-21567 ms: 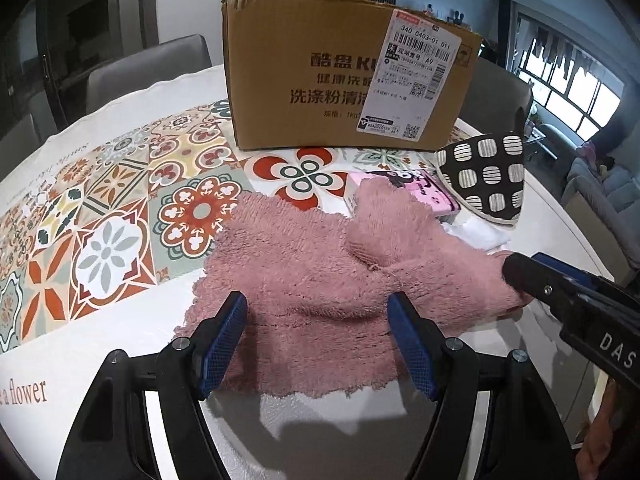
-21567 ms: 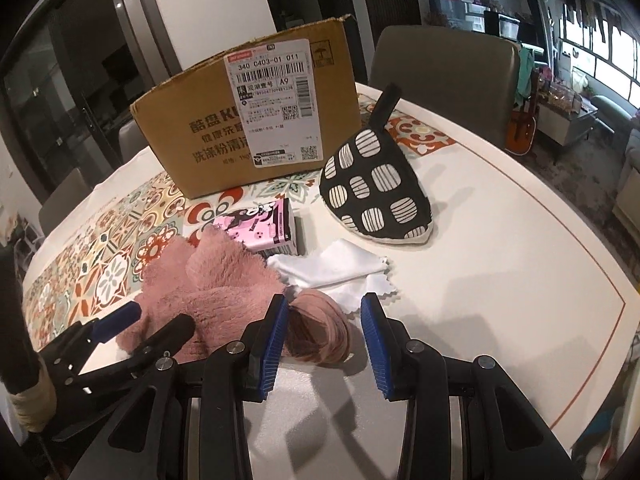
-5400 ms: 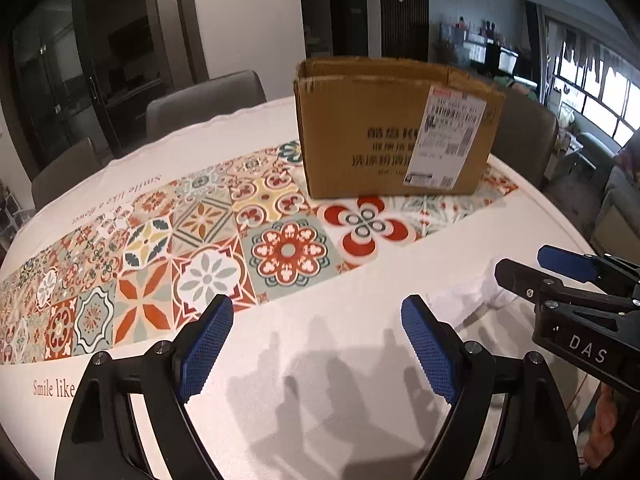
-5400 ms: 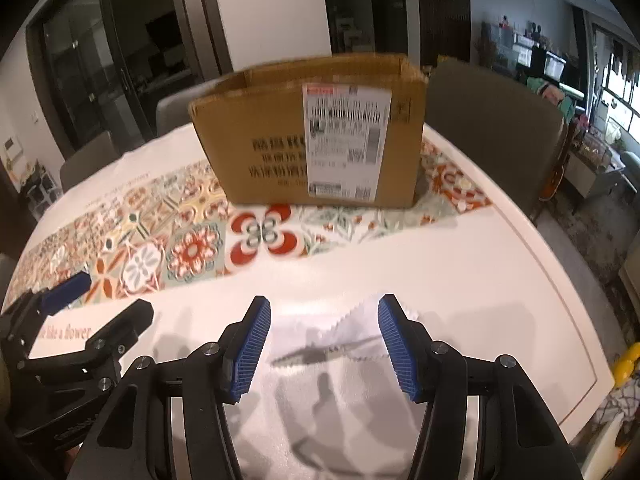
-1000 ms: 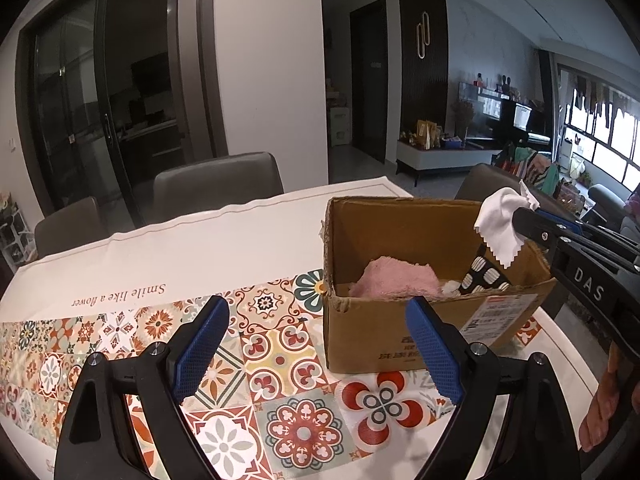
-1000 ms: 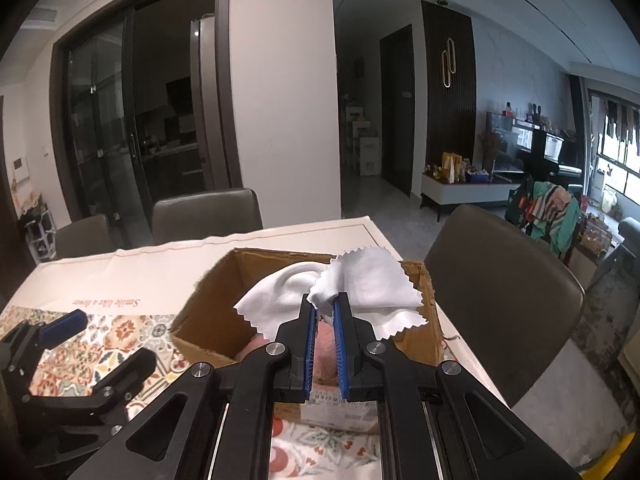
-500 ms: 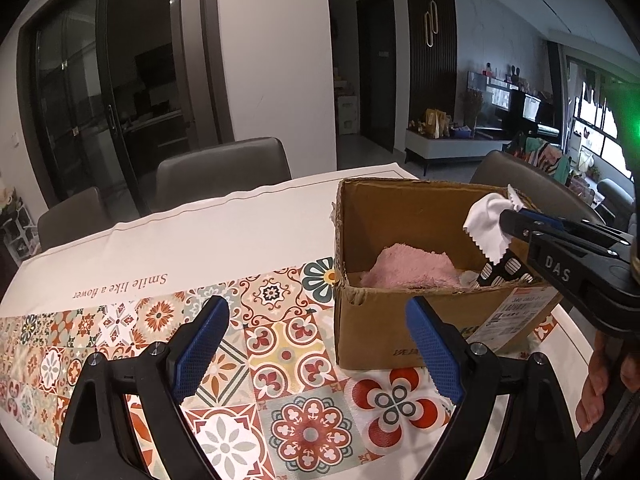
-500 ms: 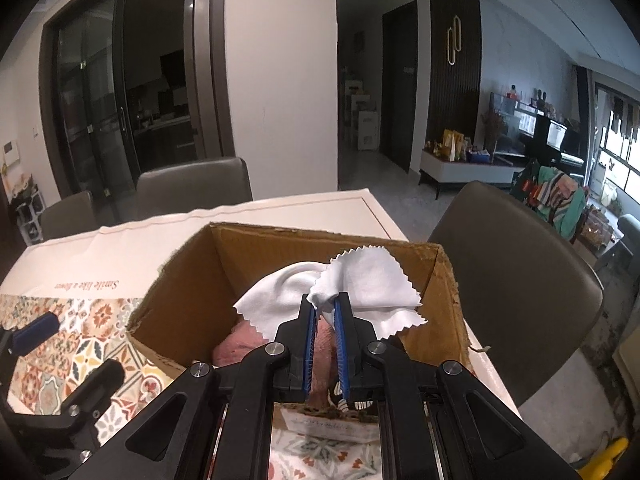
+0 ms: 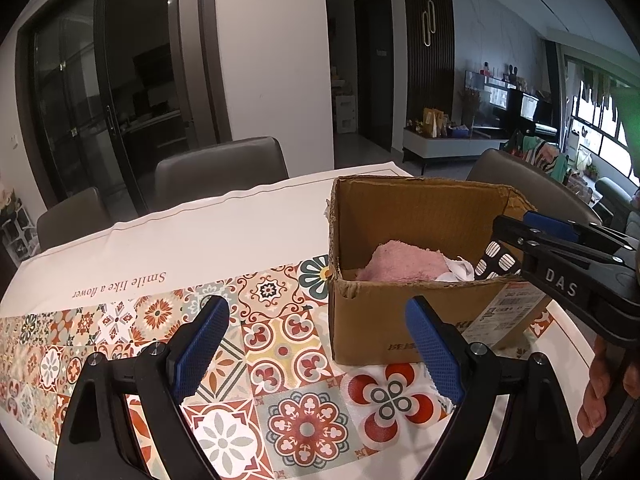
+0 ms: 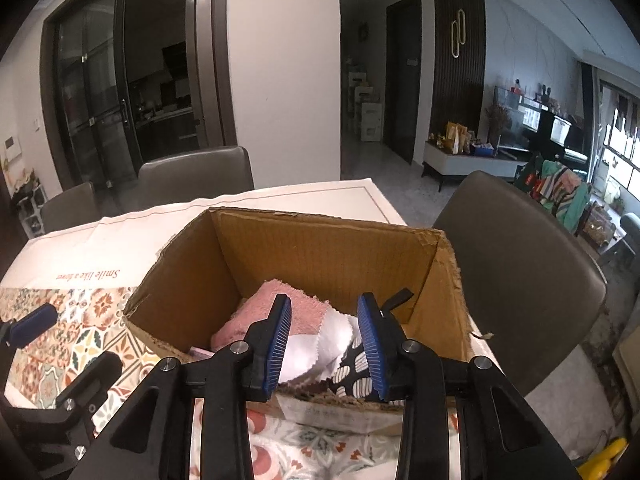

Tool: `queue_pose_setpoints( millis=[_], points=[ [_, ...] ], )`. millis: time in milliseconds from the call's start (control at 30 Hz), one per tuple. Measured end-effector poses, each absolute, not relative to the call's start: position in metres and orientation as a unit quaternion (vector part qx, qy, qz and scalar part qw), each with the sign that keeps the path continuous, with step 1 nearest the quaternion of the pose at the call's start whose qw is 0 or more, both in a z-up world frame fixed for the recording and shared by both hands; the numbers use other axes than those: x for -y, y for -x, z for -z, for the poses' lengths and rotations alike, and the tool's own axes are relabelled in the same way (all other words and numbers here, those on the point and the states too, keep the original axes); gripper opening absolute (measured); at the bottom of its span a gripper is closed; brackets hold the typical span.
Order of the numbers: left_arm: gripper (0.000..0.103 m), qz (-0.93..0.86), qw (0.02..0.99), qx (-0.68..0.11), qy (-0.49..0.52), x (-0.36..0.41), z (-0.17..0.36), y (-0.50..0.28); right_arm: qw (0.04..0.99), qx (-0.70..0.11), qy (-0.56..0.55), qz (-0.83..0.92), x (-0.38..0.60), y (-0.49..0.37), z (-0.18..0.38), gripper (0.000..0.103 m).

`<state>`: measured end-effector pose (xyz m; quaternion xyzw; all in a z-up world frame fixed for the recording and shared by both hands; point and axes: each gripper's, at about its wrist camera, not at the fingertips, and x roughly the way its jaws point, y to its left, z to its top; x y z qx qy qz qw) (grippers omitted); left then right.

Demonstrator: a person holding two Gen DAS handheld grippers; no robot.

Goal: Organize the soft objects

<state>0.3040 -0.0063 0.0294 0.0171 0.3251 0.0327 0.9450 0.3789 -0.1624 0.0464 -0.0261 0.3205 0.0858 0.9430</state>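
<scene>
Right gripper [image 10: 325, 340] fingers opening, gripping nothing, half-hiding white cloth [image 10: 320, 346]; left gripper [image 9: 316, 344] fingers spread.

Open brown cardboard box [image 9: 404, 280] sat on tile-patterned tablecloth [image 9: 280, 340], holding fluffy pink towel [image 9: 400, 266], white cloth [image 9: 458, 272], black-and-white patterned mitt [image 9: 498, 260]; left gripper [image 9: 316, 348] hovered wide apart nearby.

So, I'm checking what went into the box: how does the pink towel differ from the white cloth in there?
The pink towel is thick and fluffy; the white cloth is thin and smooth with a zigzag edge. The towel lies at the left of the cardboard box, bunched up; the cloth lies beside it, partly over the black patterned mitt. Both are soft and rest inside the box, not gripped.
</scene>
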Motion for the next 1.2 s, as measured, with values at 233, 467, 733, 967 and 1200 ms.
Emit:
queue_pose_setpoints(
  millis=[233,467,733,967,1200],
  points=[
    [0.091,-0.026,0.950,-0.310,-0.018,0.011,-0.041,-0.288,0.950,-0.301,0.023,-0.076,0.168,-0.351,-0.061,0.036],
    [0.092,-0.014,0.956,-0.294,-0.020,0.018,-0.059,-0.265,0.957,-0.283,0.011,-0.063,0.177,-0.314,-0.079,0.036],
    [0.094,-0.006,0.961,-0.274,-0.022,0.023,-0.073,-0.235,0.963,-0.264,0.003,-0.047,0.182,-0.276,-0.097,0.036],
    [0.096,-0.005,0.967,-0.254,-0.027,0.024,-0.084,-0.205,0.966,-0.256,-0.009,-0.037,0.185,-0.244,-0.103,0.044],
    [0.099,-0.015,0.971,-0.237,-0.038,0.022,-0.090,-0.178,0.967,-0.253,-0.007,-0.034,0.186,-0.211,-0.102,0.044]
  ],
)
